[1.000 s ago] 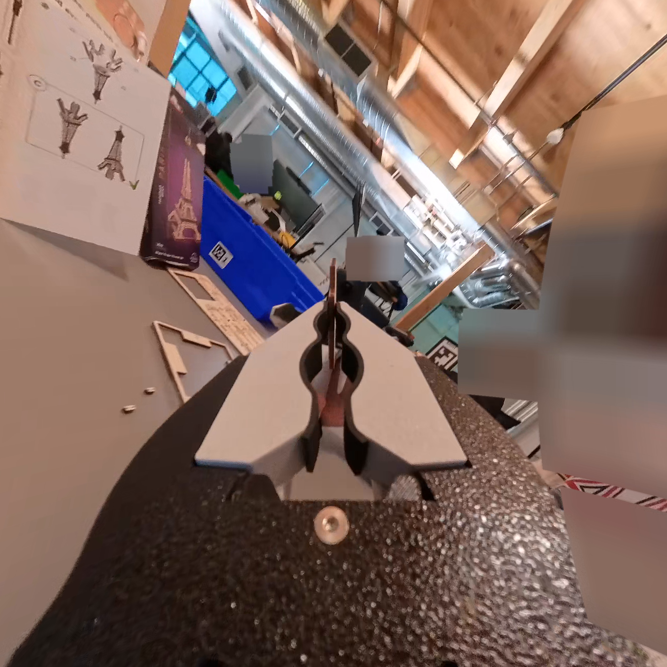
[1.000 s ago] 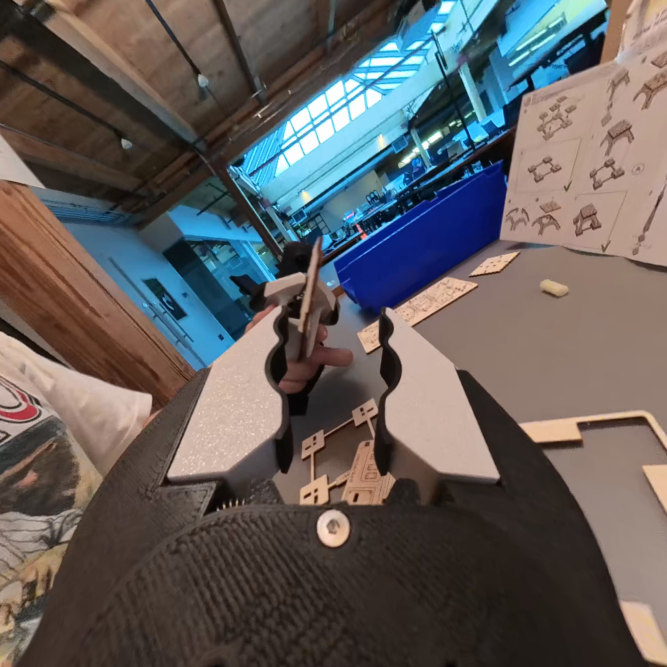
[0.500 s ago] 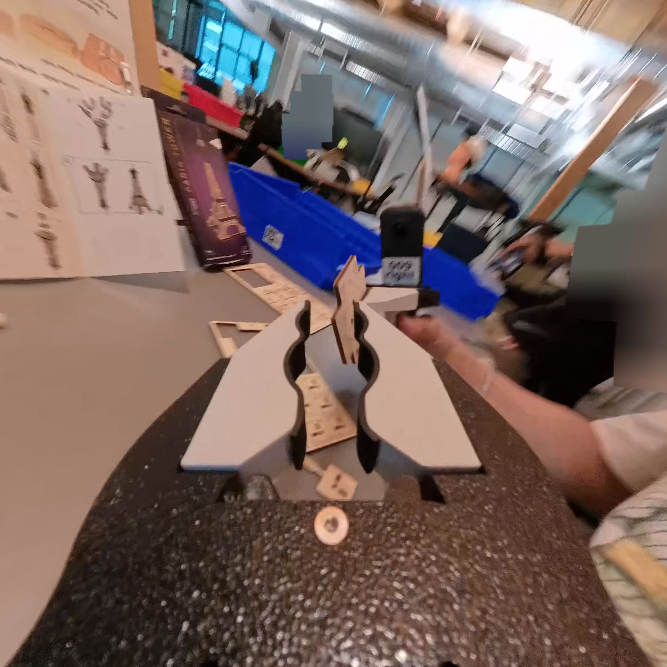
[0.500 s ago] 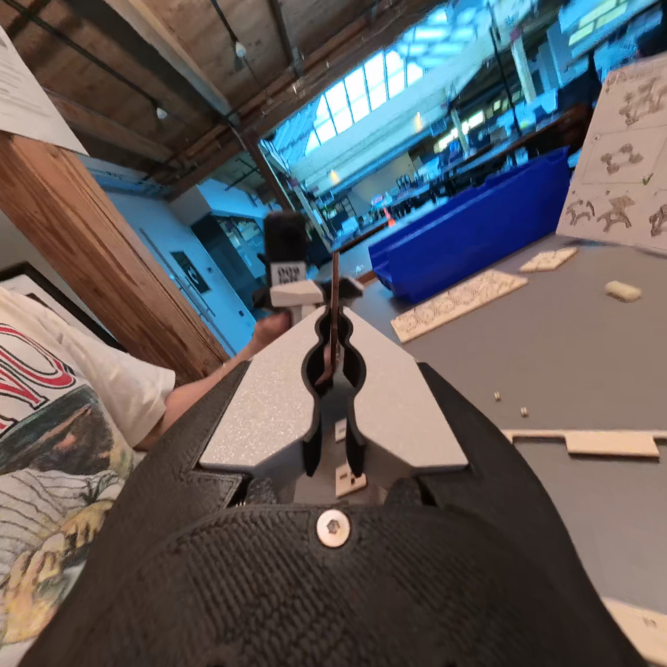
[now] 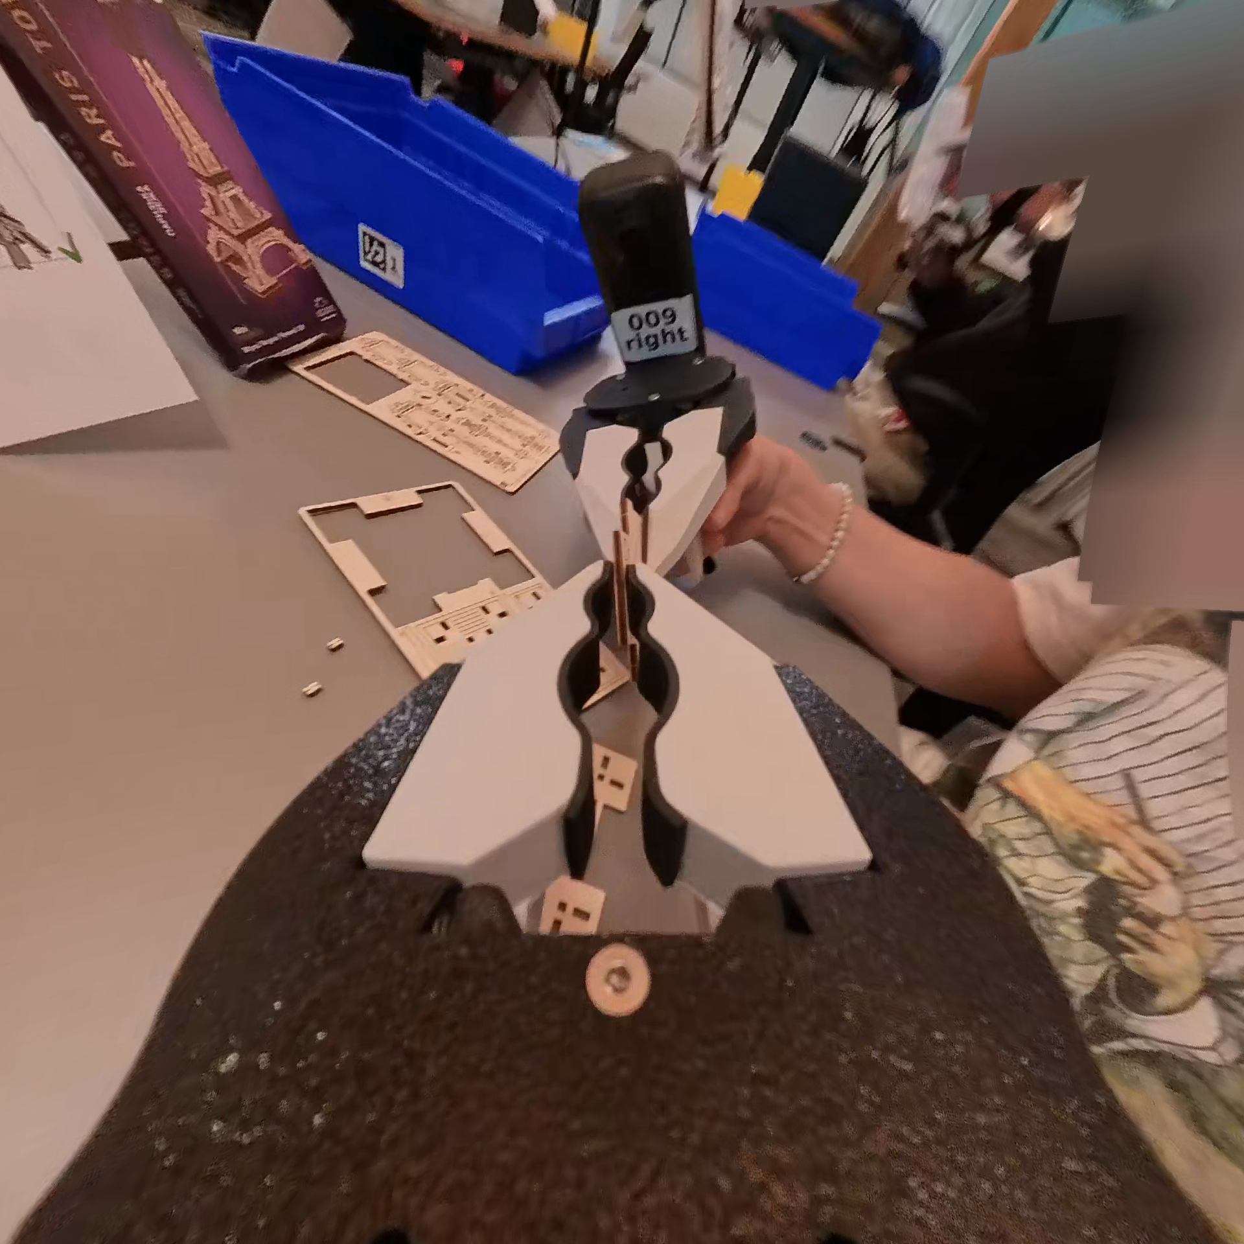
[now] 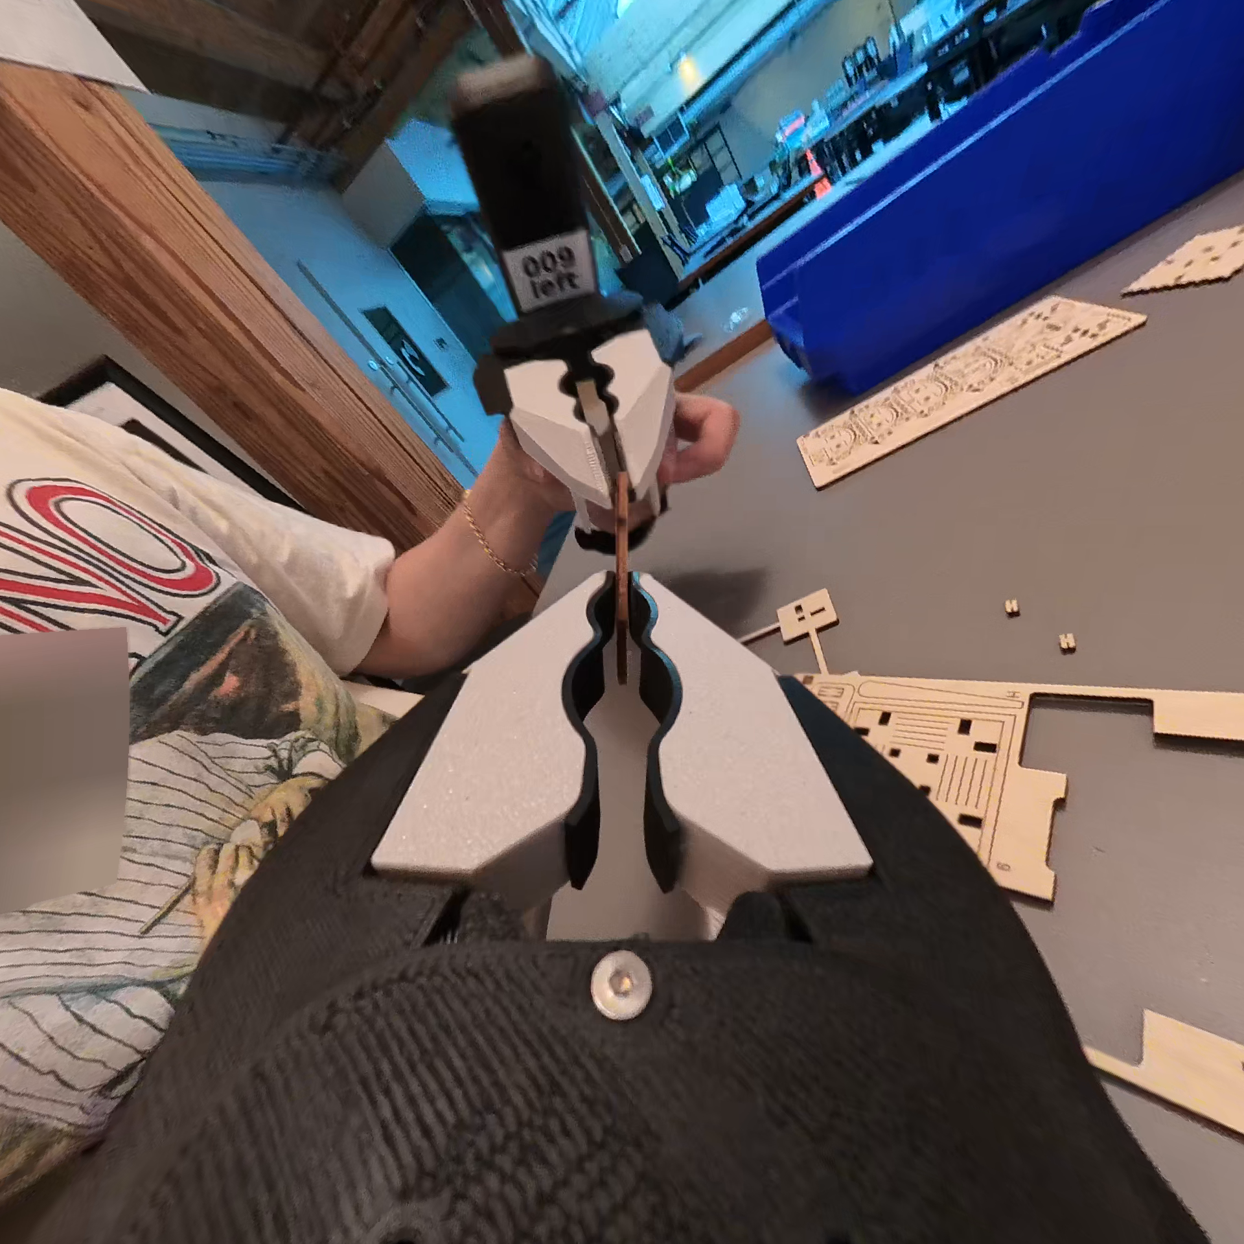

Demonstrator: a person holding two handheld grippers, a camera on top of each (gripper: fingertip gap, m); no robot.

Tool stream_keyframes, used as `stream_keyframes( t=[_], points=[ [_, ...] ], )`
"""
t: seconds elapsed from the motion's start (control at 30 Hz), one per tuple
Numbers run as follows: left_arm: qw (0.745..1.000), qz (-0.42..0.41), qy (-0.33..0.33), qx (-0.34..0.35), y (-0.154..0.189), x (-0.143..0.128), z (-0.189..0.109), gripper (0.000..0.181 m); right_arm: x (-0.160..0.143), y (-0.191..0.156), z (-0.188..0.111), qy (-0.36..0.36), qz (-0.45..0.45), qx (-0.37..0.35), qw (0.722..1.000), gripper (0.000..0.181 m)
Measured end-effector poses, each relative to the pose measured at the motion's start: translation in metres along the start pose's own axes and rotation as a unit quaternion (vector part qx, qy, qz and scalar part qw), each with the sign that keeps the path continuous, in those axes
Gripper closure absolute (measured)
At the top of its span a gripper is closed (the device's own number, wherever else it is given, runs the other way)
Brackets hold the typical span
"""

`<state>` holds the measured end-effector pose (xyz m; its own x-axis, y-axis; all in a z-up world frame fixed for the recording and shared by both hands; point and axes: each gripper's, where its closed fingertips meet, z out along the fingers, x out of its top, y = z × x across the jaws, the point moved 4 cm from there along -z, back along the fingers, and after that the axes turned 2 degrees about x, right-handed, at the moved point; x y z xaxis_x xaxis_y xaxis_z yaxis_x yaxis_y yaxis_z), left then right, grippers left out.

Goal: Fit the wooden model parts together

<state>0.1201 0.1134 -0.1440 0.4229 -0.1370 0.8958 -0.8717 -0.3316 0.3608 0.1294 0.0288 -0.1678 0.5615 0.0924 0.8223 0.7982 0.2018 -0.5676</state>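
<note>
Thin plywood, seen edge-on: one wooden part is pinched upright in the left gripper, another wooden piece in the right gripper, both clenched. The two meet tip to tip above the grey table, and from where I stand I cannot tell whether tab and slot are lined up. A slight twist could snap such slim wood; too soft a squeeze could let a part slide back between the fingers. Below lie punched-out sheets, loose scraps and a blue bin behind.
</note>
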Motion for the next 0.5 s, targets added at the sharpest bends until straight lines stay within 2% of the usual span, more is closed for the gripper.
stream_keyframes(
  t=[0.17,0.3,0.5],
  points=[
    [0.996,-0.059,0.054,-0.027,-0.003,0.001,0.001,0.181,0.005,0.000,-0.004,0.030,-0.006,0.009,0.999,0.180],
    [0.993,-0.088,0.076,-0.017,-0.009,-0.002,0.003,0.181,0.017,0.000,-0.008,0.087,-0.008,0.014,0.996,0.162],
    [0.993,-0.093,0.066,-0.003,-0.011,-0.010,0.004,0.181,0.012,0.010,-0.005,0.067,-0.044,-0.050,0.996,0.178]
  ],
)
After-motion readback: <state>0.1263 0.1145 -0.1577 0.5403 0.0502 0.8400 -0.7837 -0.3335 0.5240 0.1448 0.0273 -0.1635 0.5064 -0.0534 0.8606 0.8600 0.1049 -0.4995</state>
